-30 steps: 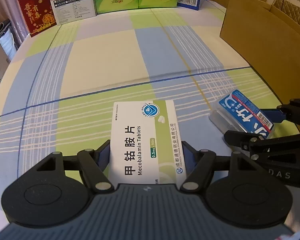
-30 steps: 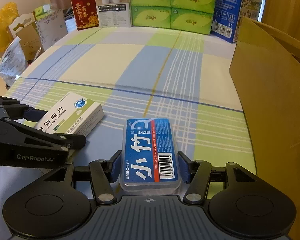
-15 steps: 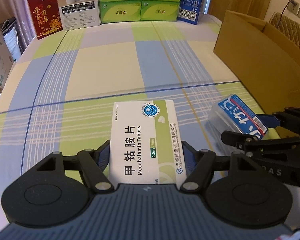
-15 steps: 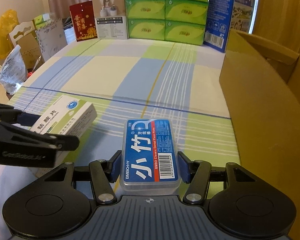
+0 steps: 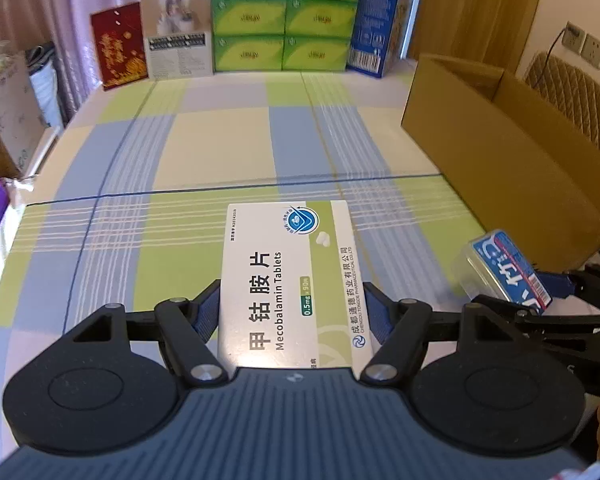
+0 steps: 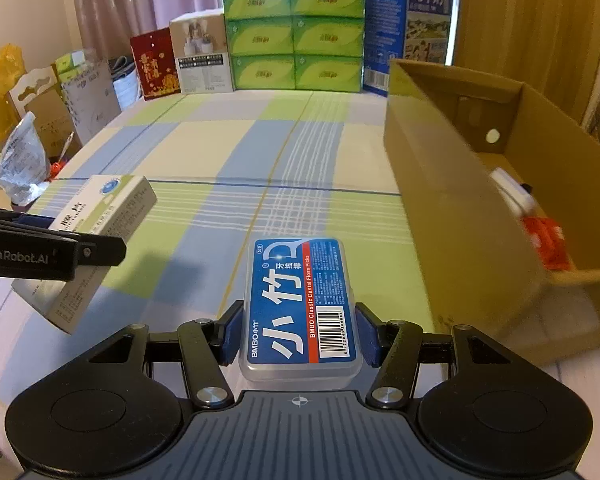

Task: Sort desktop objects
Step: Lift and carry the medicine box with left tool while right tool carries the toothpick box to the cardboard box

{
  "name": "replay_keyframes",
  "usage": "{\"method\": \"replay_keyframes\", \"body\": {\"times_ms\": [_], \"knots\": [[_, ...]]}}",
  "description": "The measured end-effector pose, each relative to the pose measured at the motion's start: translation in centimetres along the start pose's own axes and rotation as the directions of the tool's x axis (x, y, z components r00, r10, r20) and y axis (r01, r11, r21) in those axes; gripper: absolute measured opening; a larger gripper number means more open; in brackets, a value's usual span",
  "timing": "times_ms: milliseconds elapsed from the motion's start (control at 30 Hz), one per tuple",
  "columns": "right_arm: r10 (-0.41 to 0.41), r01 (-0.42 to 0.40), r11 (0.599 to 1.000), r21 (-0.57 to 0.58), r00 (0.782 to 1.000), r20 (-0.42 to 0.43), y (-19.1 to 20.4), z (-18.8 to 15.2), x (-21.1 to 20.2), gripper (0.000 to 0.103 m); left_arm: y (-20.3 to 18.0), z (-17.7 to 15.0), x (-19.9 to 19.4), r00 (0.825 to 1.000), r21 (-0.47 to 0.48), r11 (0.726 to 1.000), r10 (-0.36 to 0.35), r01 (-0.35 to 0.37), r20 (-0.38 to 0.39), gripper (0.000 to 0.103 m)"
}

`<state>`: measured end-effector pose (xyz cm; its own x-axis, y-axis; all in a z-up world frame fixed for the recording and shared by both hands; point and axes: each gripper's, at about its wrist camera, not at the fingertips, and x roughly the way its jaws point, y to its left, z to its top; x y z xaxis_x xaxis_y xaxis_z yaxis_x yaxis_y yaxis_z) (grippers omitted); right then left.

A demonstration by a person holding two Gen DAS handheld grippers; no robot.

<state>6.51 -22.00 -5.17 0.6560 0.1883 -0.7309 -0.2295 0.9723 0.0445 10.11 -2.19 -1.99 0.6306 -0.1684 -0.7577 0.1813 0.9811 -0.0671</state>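
Tablet box (image 5: 286,280) clamped in left gripper (image 5: 290,316), floss case (image 6: 298,300) in right gripper (image 6: 298,330); both lifted. Carry step judged underway; release over carton (image 6: 460,216) needed next.

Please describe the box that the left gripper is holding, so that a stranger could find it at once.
Look above the checked cloth, left of the open cardboard box. The left gripper clamps a flat white-and-green medicine carton there. It reads "Mecobalamin Tablets"; the case beside it is blue-labelled clear plastic.
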Motion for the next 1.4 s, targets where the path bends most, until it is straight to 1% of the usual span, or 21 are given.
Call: {"method": "replay_keyframes", "body": {"times_ms": [100,200,400,633,800,1067,1400], "knots": [[0.002,-0.002,1.0,0.002,1.0,0.018,-0.2,-0.4,-2.0,0.054,-0.7,-1.0,-1.9,1.0,-0.053,0.998,-0.015,0.015,0.007,0.067],[0.007,-0.007,1.0,0.017,0.999,0.034,-0.6,-0.9,-4.0,0.054,-1.9,-2.1,-3.4,1.0,-0.078,0.997,-0.028,0.028,0.003,0.067],[0.002,-0.005,0.999,0.05,0.998,0.064,-2.0,-2.3,-7.9,0.054,-5.3,-4.4,-5.8,0.999,-0.074,0.996,-0.051,0.051,0.002,0.067],[-0.052,0.048,0.996,0.07,0.997,0.057,-5.1,-4.1,-11.8,0.054,-9.6,-6.3,-7.7,0.992,-0.079,0.989,-0.126,0.126,0.003,0.067],[-0.095,0.09,0.992,0.092,0.994,0.059,-7.7,-4.6,-13.8,0.054,-13.2,-6.0,-8.8,0.985,-0.038,0.984,-0.172,0.173,0.026,0.067],[-0.165,0.156,0.981,0.117,0.984,0.07,-11.9,-5.2,-16.8,0.054,-18.0,-5.1,-8.9,0.971,0.009,0.971,-0.239,0.239,0.018,0.067],[-0.194,0.181,0.972,0.147,0.977,0.086,-15.3,-4.8,-18.2,0.054,-20.9,-4.7,-8.6,0.966,0.021,0.966,-0.258,0.258,-0.006,0.067]]}}
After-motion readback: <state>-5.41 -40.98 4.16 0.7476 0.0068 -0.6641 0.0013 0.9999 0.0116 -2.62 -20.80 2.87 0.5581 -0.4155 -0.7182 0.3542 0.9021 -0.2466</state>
